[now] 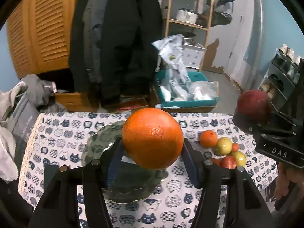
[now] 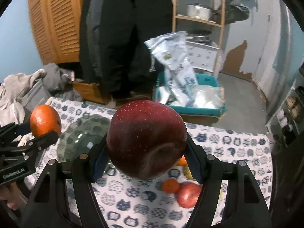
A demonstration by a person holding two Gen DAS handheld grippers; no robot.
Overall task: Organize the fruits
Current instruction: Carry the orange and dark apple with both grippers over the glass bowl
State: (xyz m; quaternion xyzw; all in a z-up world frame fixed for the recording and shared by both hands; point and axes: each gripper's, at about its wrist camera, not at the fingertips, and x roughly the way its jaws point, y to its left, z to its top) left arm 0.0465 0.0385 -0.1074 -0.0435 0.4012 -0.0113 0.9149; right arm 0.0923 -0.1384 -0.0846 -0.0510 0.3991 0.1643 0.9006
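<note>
The left claw was closed on a big orange, blue pads pressing it on both sides, and it hung above a glass plate on the worktop. The worktop had a cloth w/ cat-face print. In the left wrist view the right claw was at about 3 o'clock from the orange, and it held a dark red apple up in the air, well apart from the orange.

The right wrist view showed the same: the apple was gripped between both pads, above the cloth. The other fruits lay in a small group on the cloth at about 4 o'clock from the plate: one small orange, yellow-green apples, a red apple and some small orange fruits, touching each other.

Behind the worktop, at 12 o'clock, dark coats were hanging, w/ a teal bin of plastic bags on the floor at approx 1 o'clock.
</note>
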